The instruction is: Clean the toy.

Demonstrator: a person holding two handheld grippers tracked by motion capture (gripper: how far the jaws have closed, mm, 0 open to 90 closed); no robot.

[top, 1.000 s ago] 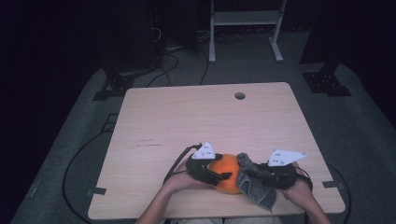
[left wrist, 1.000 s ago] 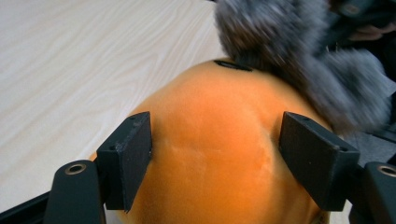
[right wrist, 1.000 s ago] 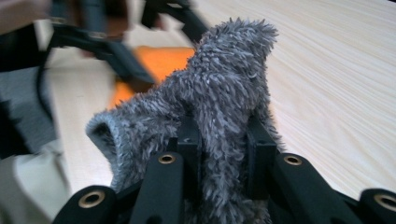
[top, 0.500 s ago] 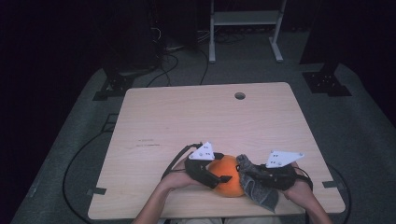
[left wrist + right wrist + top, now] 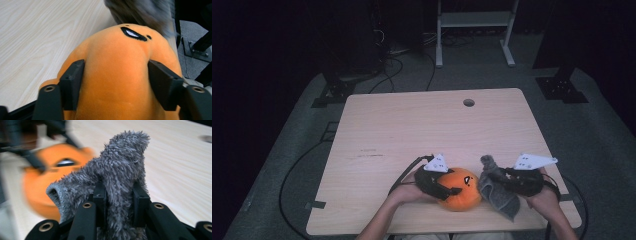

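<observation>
High view: the left gripper (image 5: 455, 190) has just closed onto the orange plush (image 5: 460, 188); the grey cloth (image 5: 498, 192) has drawn rightward, apart.

Left gripper view: jaws squeeze the plush between them.

Right gripper view: the right gripper (image 5: 120, 195) pinches the cloth, plush beyond; separation seems underway.

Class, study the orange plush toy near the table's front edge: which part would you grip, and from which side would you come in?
Grip the orange plush toy across its rounded middle, coming from the person's left, probably. The grey cloth, held by the right gripper, crowds its other side. The toy's body is soft and bulges evenly, and the left gripper already presses its jaws into both flanks there.
</observation>
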